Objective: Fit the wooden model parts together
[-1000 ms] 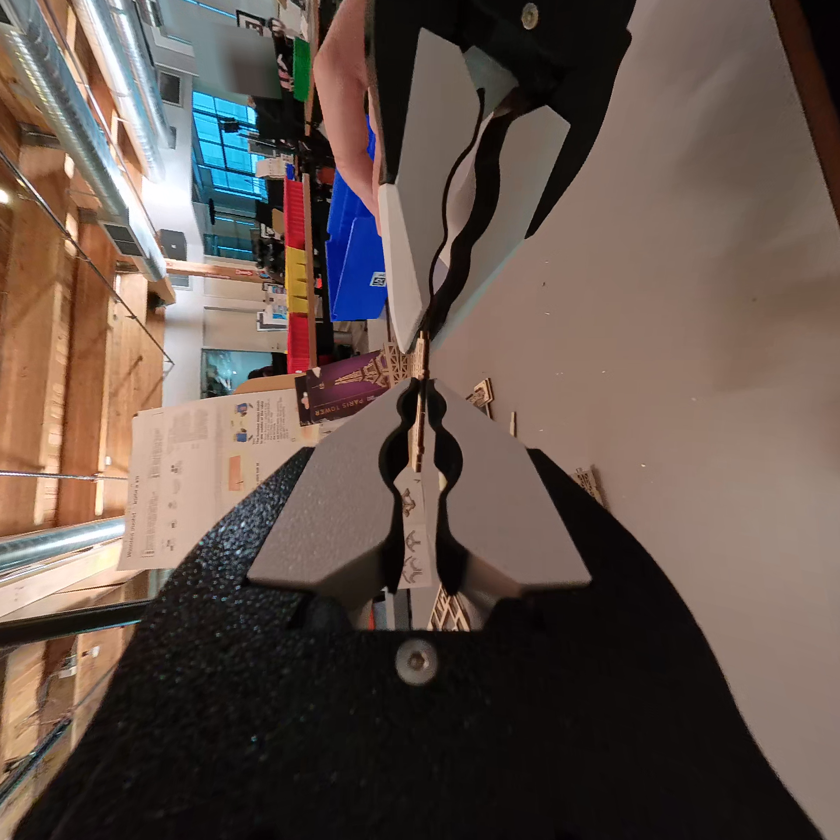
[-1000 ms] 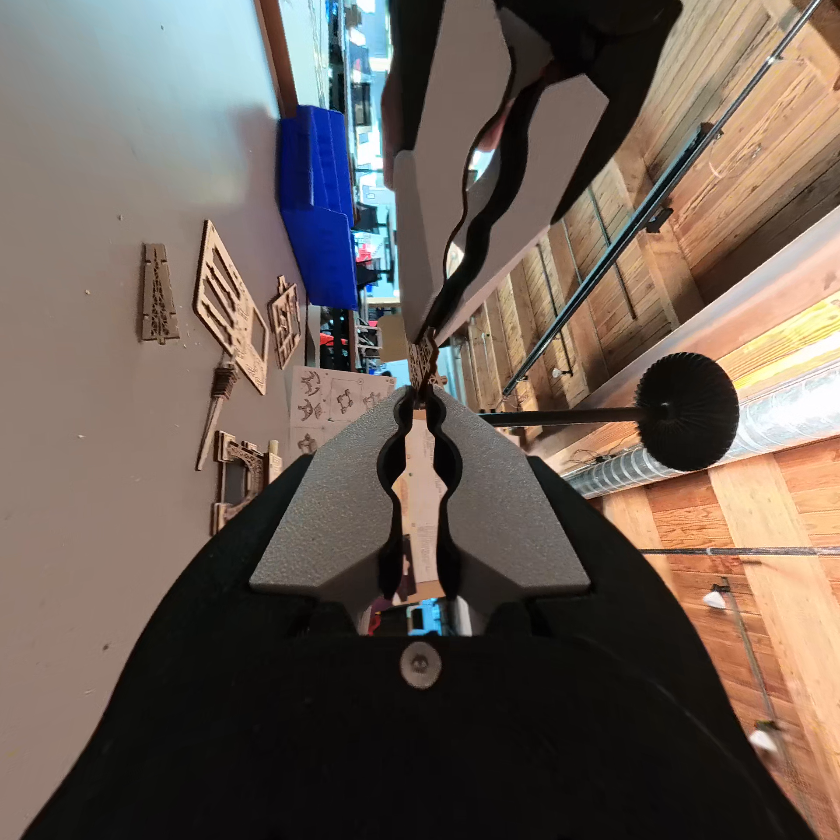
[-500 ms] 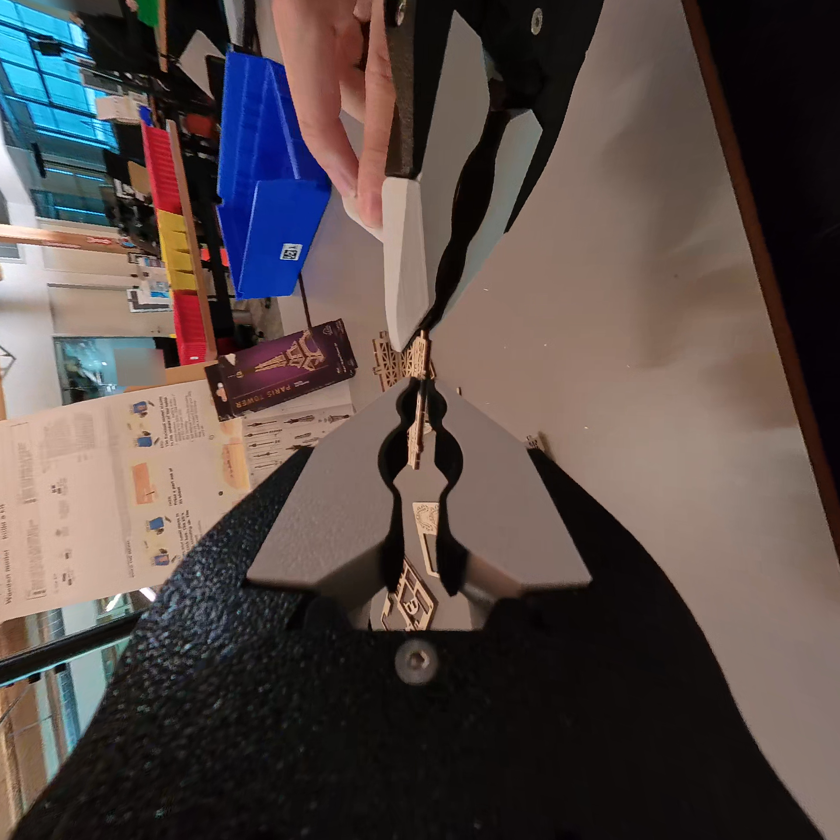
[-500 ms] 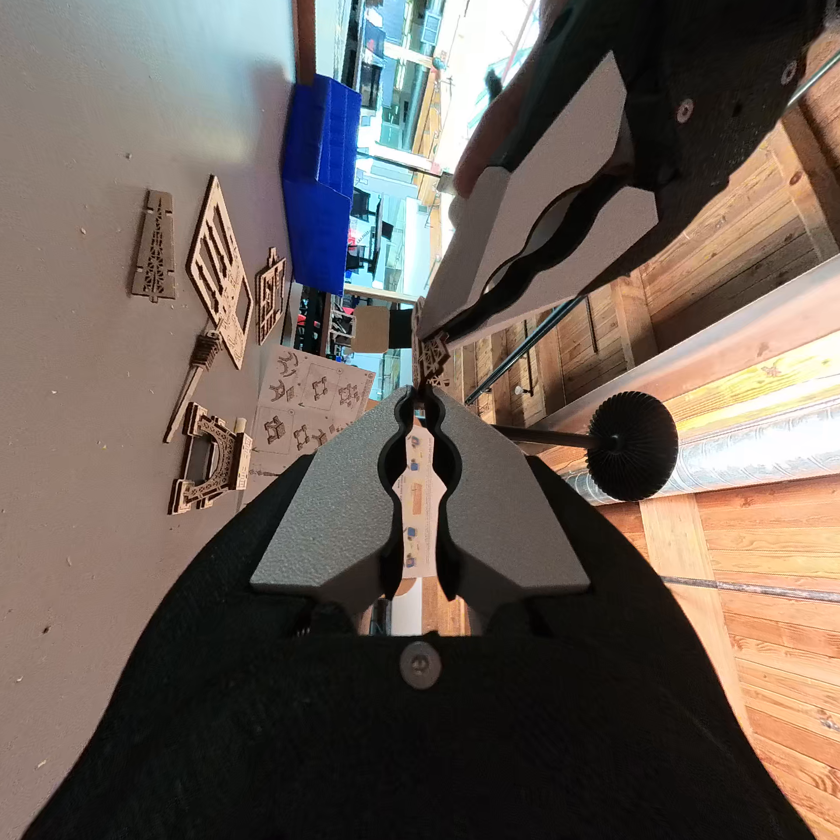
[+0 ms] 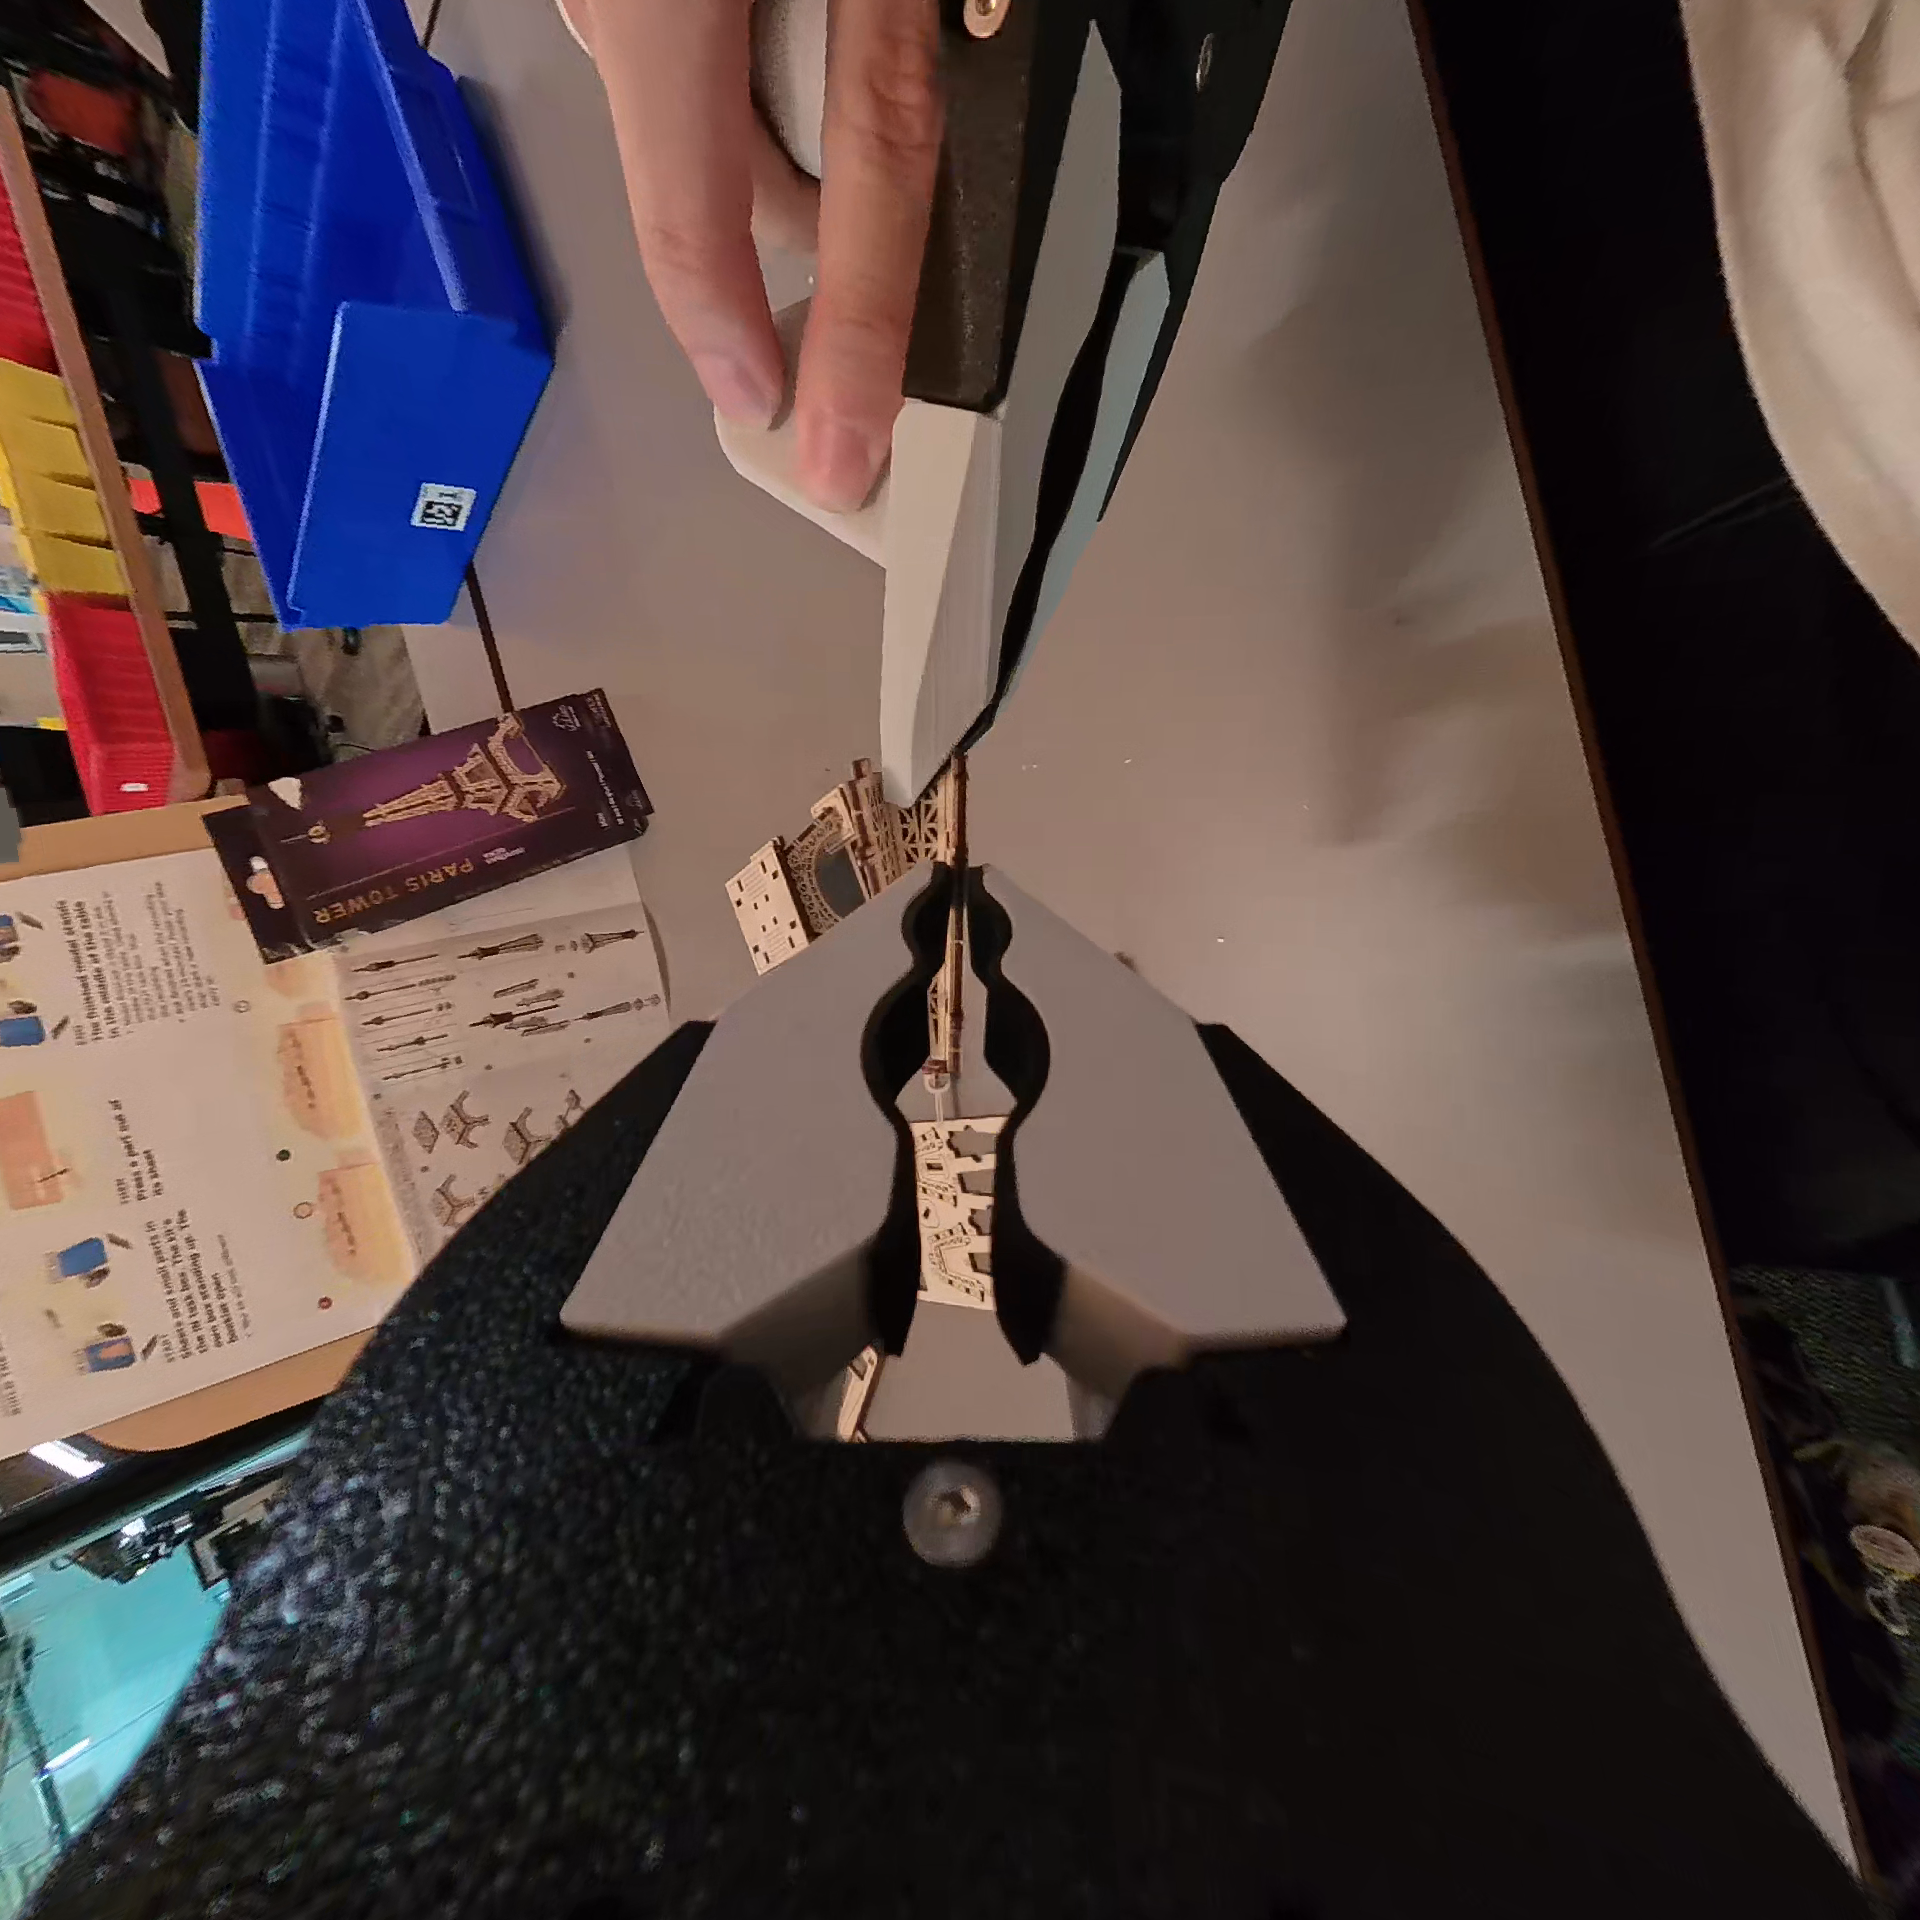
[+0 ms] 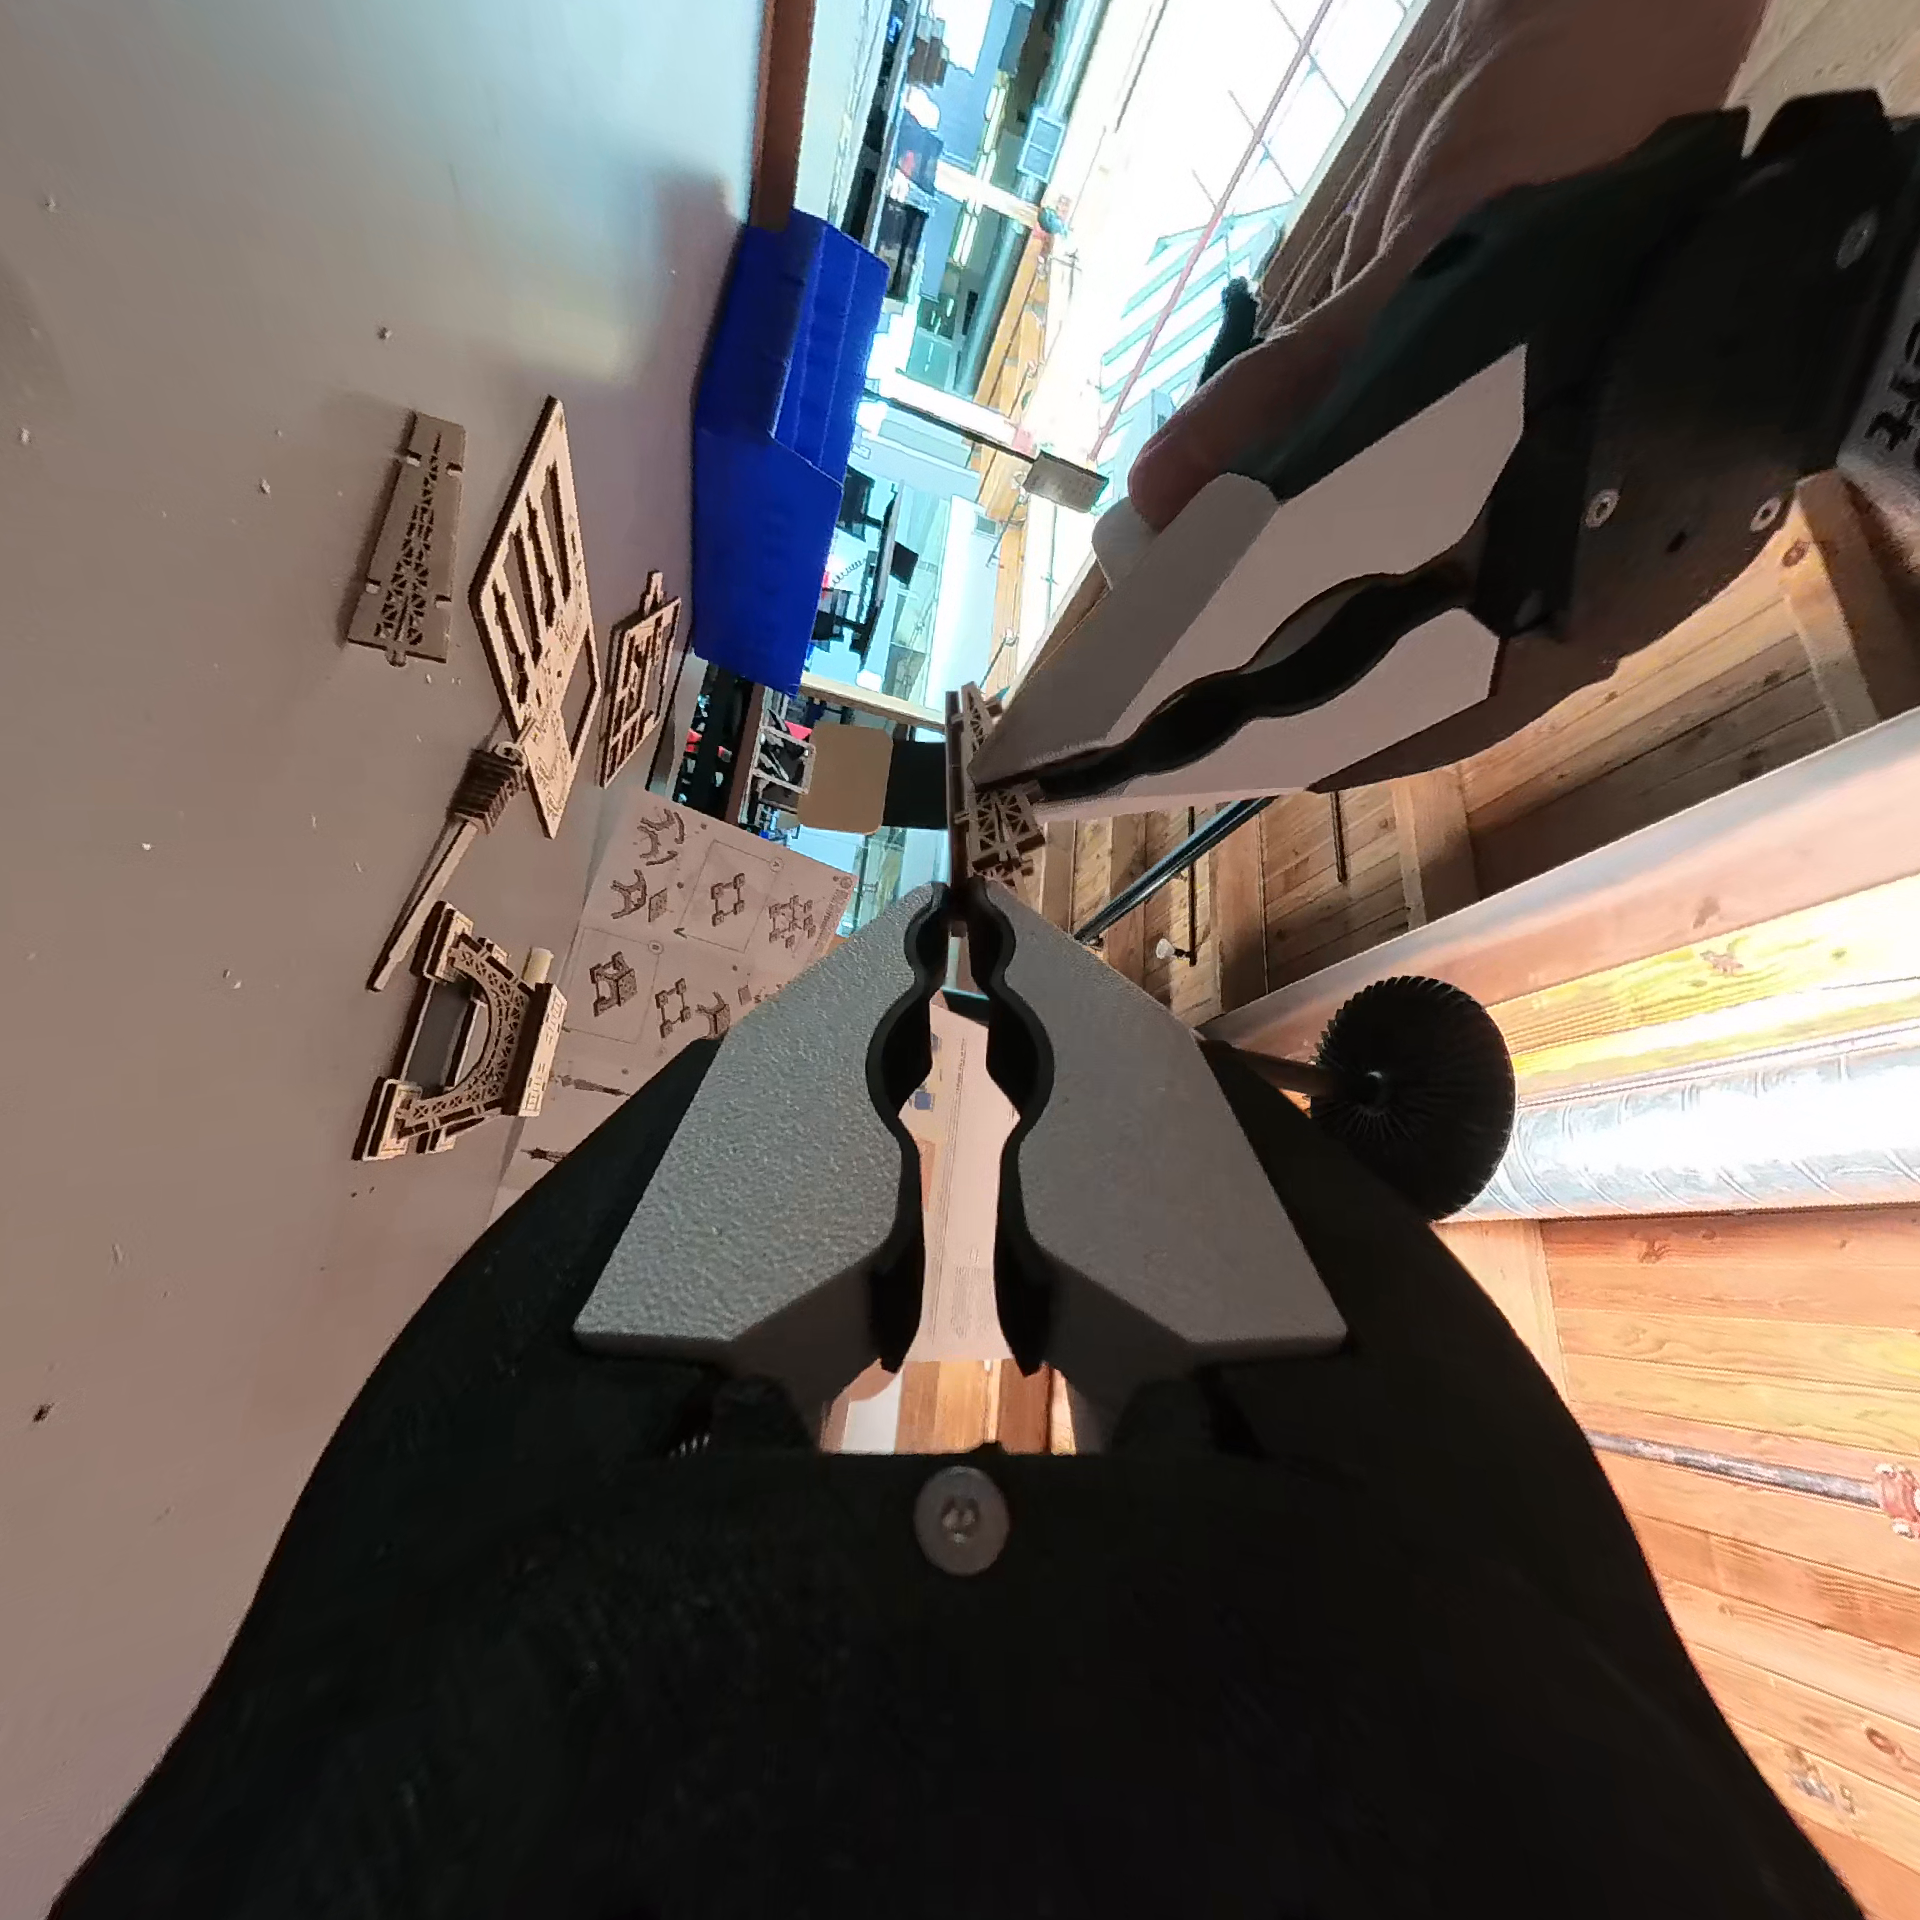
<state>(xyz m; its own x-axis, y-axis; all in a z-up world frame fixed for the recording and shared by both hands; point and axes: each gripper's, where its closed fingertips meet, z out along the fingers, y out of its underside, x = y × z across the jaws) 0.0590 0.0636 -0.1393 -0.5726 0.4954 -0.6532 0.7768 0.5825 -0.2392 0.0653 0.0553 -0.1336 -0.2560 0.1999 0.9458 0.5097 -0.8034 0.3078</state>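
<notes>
Wooden tower section [image 6: 1000,821] is held above the table [image 6: 208,312], pinched by the left claw [image 6: 982,779]; the right claw [image 6: 961,902] is pressed together on its edge-on lattice strip [image 5: 945,997].

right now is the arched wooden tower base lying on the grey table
Yes, the arched wooden tower base lies flat on the grey table.

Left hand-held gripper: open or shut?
Shut. The left hand-held gripper has its tips pinched on a thin wooden lattice strip.
</notes>
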